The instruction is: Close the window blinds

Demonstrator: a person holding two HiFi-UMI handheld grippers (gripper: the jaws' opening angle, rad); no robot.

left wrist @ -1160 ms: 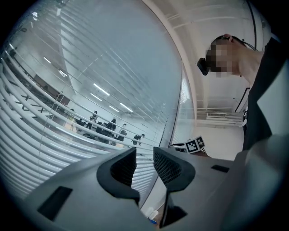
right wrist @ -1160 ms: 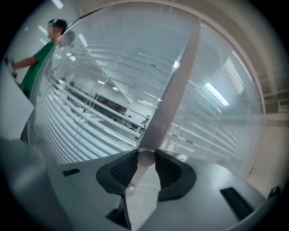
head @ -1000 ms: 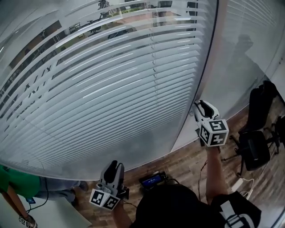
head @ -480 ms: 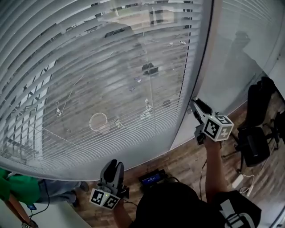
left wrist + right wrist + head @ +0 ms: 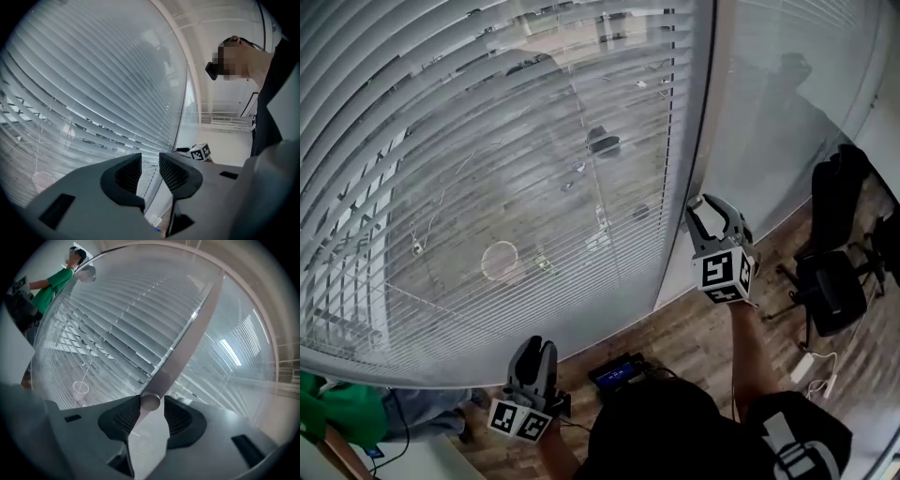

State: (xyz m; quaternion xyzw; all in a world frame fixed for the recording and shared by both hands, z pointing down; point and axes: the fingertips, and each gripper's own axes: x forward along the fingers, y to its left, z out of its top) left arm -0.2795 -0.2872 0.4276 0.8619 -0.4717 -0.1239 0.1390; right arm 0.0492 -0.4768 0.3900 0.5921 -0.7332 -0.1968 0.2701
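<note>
White slatted blinds [image 5: 487, 169] cover the big window, and the street below shows between their slats. A pale tilt wand [image 5: 183, 338] hangs by the window frame. Its round lower end [image 5: 150, 401] sits between the jaws of my right gripper [image 5: 151, 411], close against the left pad with a gap on the right. Those jaws have just been opening. The head view shows the right gripper [image 5: 710, 211] raised beside the frame. My left gripper [image 5: 534, 349] is held low before the blinds, its jaws [image 5: 150, 168] a narrow gap apart with nothing between them.
A person in a green shirt [image 5: 319, 412] stands at the lower left. A black chair [image 5: 834, 291] and a white power strip [image 5: 816, 370] are on the wooden floor at right. A small dark device [image 5: 614, 372] lies near the window's foot.
The slats have turned from a closed, opaque face to a see-through tilt. My right gripper has rolled about the wand and shifted slightly left. The left gripper stays still.
</note>
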